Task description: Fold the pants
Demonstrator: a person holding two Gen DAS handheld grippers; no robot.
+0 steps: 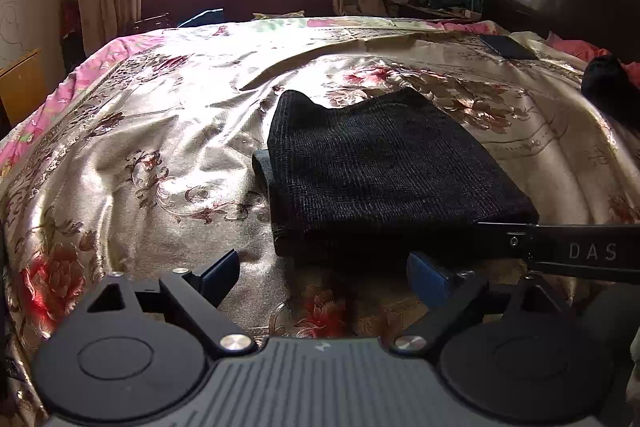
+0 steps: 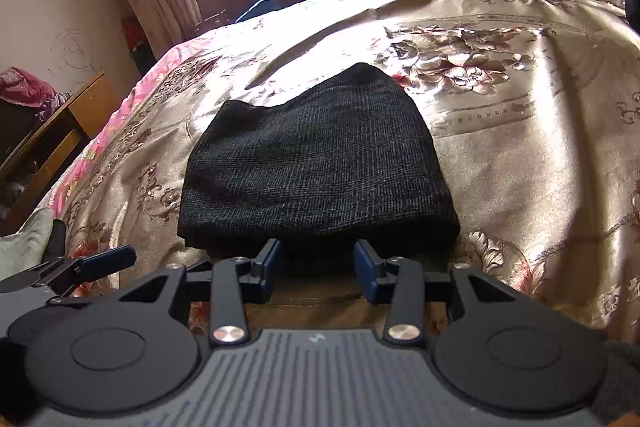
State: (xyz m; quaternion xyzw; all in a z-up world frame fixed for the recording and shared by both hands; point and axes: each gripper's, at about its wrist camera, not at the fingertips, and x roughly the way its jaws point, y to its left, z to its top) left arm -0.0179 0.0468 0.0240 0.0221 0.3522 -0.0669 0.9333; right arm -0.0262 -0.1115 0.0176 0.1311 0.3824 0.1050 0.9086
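One dark knit pants point(image 2: 316, 163) bundle, folded flat, bedspread point(image 2: 520, 131).

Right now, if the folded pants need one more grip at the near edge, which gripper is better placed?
The right gripper, probably. Its open fingers sit centred at the near edge of the pants. The left gripper is open too, but it lies off toward the bundle's left corner.

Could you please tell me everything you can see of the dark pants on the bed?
The pants are black, of a coarse, faintly lined fabric, folded into a thick stacked bundle. They lie flat on the shiny floral bedspread, their rear edge uneven with one corner raised. A dark band pokes out on one side in the left view. Both the left gripper and right gripper sit open before the near edge, gripping nothing.
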